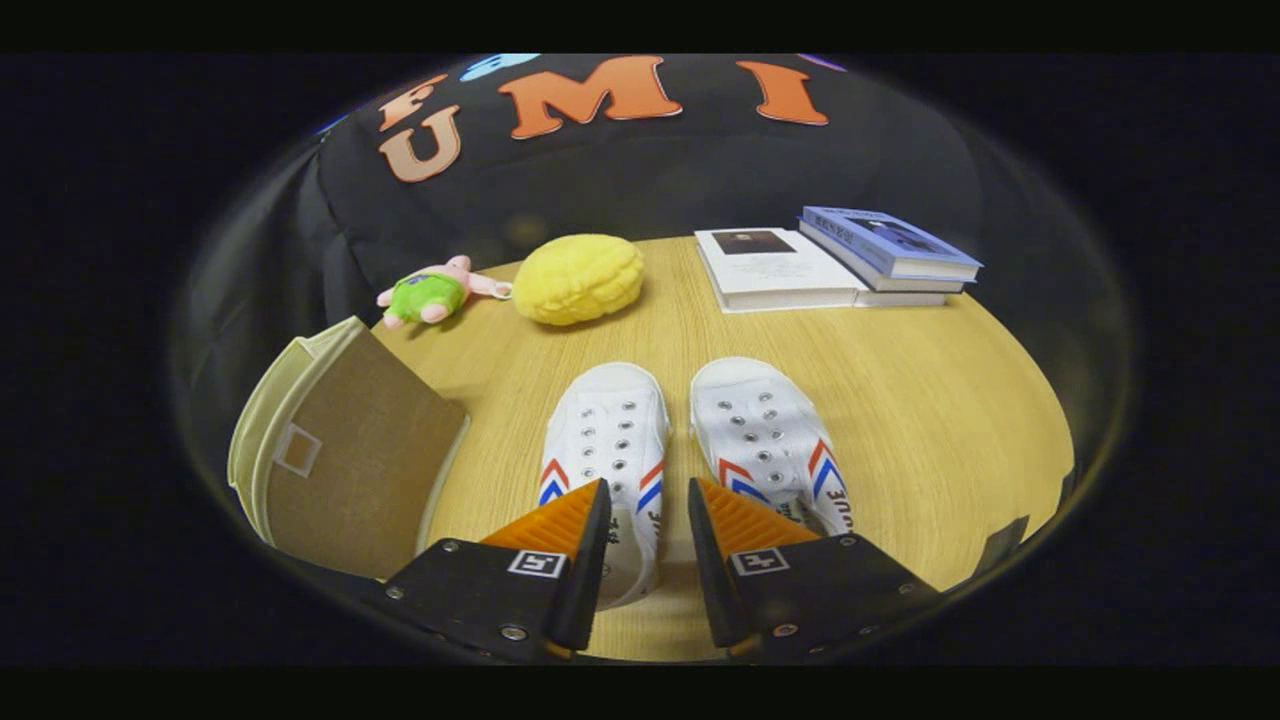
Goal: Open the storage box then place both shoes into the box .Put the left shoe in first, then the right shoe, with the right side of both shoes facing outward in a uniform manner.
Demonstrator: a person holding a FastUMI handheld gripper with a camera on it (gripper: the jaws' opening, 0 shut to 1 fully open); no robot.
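Shoes (690, 440) are seen side by side at frame centre on the worktop (930, 400), storage box (350, 450) at left, hand-held gripper (648, 505) parted and empty above them; light, soft canvas judged best gripped at the heel collar.

The gripper (648, 500) hangs parted above the left shoe (608, 455) and right shoe (765, 440), the storage box (345, 460) shut beside them.

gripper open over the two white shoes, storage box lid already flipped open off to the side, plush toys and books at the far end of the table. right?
One thing is off: the storage box is closed, its lid down. The gripper view shows it. The rest holds: the gripper is open above the two white shoes, the box beside them, with the plush toys and books at the table's far end.
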